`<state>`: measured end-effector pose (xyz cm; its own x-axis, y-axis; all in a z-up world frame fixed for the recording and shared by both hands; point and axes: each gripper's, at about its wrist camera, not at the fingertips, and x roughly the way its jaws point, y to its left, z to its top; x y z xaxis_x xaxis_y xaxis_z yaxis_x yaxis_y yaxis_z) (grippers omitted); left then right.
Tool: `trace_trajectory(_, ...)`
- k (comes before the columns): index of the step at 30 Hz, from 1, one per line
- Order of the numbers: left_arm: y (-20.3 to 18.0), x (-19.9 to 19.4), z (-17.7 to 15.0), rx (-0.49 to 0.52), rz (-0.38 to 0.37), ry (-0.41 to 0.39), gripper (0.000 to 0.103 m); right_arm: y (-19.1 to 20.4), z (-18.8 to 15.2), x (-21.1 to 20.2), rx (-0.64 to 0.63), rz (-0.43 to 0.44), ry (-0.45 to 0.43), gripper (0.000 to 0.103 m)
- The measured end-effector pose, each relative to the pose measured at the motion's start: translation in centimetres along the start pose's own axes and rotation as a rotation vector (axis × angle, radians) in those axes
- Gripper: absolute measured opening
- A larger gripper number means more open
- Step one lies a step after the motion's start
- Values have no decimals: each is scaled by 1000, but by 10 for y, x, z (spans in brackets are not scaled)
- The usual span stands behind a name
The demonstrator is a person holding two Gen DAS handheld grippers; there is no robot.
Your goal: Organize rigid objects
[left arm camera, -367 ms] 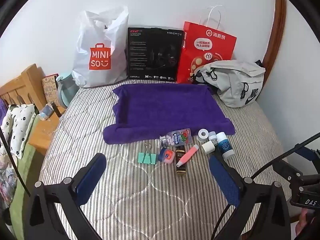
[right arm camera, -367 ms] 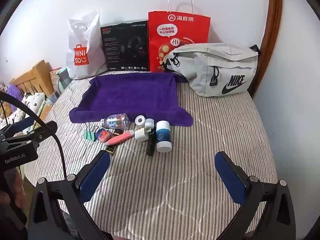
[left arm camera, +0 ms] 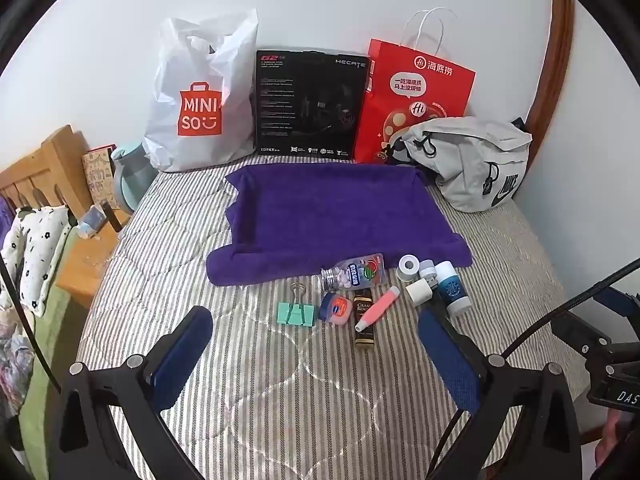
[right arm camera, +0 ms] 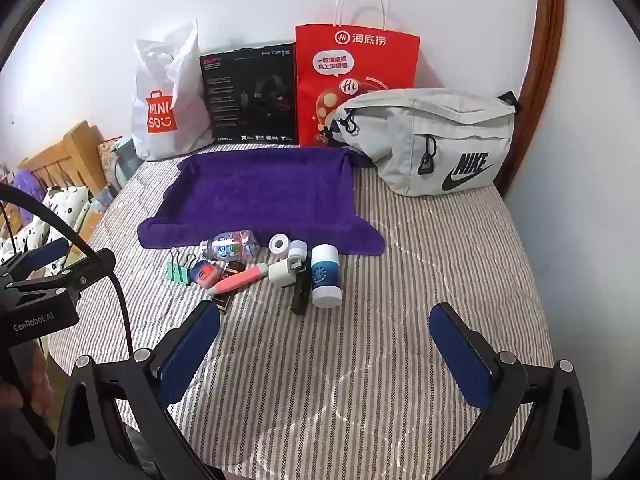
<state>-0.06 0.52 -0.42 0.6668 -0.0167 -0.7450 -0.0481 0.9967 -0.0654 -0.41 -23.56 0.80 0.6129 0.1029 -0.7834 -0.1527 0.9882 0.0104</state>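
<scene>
On the striped bed cover (left arm camera: 280, 392), near the front edge of the purple towel (left arm camera: 336, 216): lying in a loose cluster, none yet placed on the towel, judging the task as not begun. Counting, left to right: green binder clip (left arm camera: 296, 312), small round tin (left arm camera: 338, 310), clear pill bottle (left arm camera: 354, 272) lying on its side and touching the towel edge, dark sachet (left arm camera: 364, 328) with pink tube (left arm camera: 378, 306) lying across it, tape roll (left arm camera: 408, 268), white plug (left arm camera: 418, 292), white bottle with blue label (left arm camera: 452, 288), and a dark slim item (right arm camera: 301, 292) just beside that bottle, kind not clear. Remaining, as a judgement: moving every piece onto the towel or into order. Hovering low over the cover, short of the cluster: left gripper (left arm camera: 316, 344), pointing forward with the clip, tin and sachet between its lines of reach, jaws spread wide, gripping nothing. Hovering likewise: right gripper (right arm camera: 324, 340), set toward the white bottle side, jaws spread wide, gripping nothing. Standing along the wall behind, apart from the task: white shopping bag (left arm camera: 196, 100), black box (left arm camera: 308, 104), red paper bag (left arm camera: 416, 92), grey waist bag (right arm camera: 436, 140).
</scene>
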Motion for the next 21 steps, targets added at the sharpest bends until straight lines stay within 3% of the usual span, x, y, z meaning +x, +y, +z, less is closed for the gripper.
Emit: trace_trajectory(21,2,0,2,3,15,7,103,-2,5,1,7,-10,13,103)
